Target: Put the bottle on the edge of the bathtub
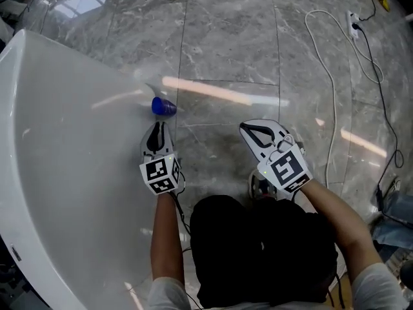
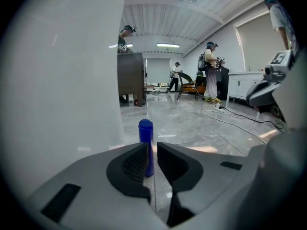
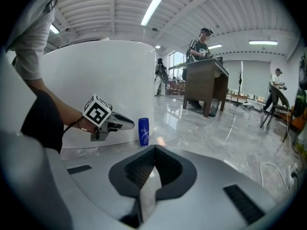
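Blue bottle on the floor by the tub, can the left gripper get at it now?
Probably yes. The blue bottle stands upright just ahead of the left gripper, nothing between them, though its jaws are only narrowly apart and would likely need opening wider.

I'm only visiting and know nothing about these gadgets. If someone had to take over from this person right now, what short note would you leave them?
Left hand-held gripper: jaws a narrow gap apart, empty, pointed at the blue bottle just ahead, not touching it.
Right hand-held gripper: shut, empty, held off to the side.
Blue bottle: upright on the grey floor, close beside the white bathtub.
Done: the approach only.
Left to do: grip the bottle, lift it and set it on the tub's edge.
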`<state>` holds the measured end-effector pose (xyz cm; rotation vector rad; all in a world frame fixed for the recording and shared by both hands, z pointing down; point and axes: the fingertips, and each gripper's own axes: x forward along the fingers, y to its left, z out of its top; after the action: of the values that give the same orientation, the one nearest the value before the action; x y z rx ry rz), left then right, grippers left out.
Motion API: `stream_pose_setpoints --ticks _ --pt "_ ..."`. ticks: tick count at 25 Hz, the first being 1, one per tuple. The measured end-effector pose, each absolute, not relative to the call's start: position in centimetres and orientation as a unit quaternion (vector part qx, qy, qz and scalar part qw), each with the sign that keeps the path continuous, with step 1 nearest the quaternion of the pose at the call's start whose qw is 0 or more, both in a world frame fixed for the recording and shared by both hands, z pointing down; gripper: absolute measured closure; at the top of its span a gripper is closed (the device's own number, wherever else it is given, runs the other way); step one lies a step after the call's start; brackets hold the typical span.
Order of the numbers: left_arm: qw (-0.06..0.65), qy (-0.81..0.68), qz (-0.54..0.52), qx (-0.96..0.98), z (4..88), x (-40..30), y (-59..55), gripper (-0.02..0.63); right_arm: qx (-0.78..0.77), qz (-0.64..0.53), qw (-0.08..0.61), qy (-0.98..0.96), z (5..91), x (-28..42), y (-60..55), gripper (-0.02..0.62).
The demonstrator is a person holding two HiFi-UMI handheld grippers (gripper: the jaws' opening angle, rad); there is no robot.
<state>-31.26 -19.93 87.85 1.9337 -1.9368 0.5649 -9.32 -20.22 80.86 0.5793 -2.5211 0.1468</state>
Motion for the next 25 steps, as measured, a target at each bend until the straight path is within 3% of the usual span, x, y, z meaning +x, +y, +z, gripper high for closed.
stream_pose_setpoints --ticks 13,17,25 --pt "0.224 -0.680 0.194 0.670 81.3 -30.1 -16.8 0.594 0.150 0.006 0.307 -0.940 75.6 -12.6 -21.6 0.589" --pt "0.258 -0.681 0.185 0.660 76.7 -29.0 -14.6 0.595 0.113 0.012 0.336 -0.935 72.3 -13.1 -19.7 0.589" --pt "0.269 -0.690 0.181 0.647 66.0 -29.0 -14.6 0.595 0.096 0.038 0.322 -0.941 62.0 -17.0 -19.6 0.589"
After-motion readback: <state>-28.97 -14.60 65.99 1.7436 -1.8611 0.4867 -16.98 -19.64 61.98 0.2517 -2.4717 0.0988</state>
